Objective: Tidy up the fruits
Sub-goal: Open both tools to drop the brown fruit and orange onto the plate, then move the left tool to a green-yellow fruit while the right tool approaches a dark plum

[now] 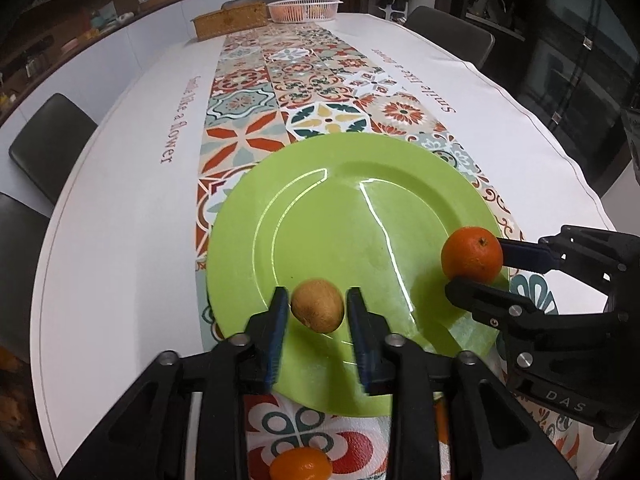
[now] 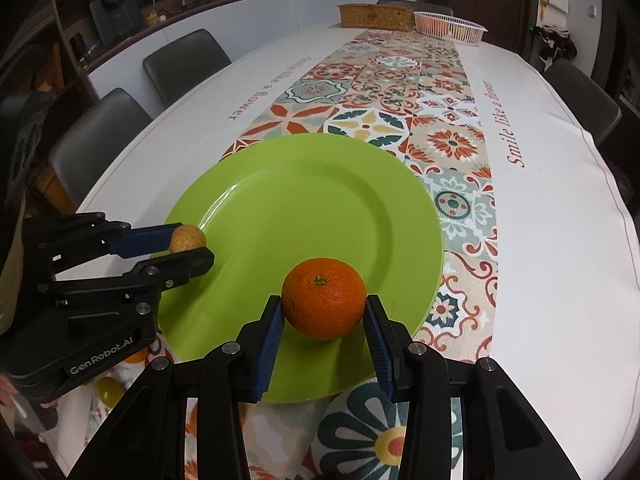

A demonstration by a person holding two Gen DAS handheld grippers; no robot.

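Note:
A green plate (image 1: 340, 208) lies on the patterned table runner; it also shows in the right wrist view (image 2: 300, 200). My left gripper (image 1: 318, 304) is over the plate's near edge with a brown kiwi (image 1: 317, 305) between its fingers; the left pad shows a small gap. From the right wrist view the left gripper (image 2: 188, 246) pinches the kiwi (image 2: 187, 239). My right gripper (image 2: 323, 308) is shut on an orange (image 2: 323, 298) over the plate's near right edge. In the left wrist view the right gripper (image 1: 476, 264) holds the orange (image 1: 472, 254).
Another orange fruit (image 1: 300, 464) lies on the runner under my left gripper. A yellowish fruit (image 2: 108, 390) lies at the near left. A wicker box (image 1: 230, 20) and a white basket (image 1: 304, 10) stand at the table's far end. Chairs (image 2: 184, 60) line both sides.

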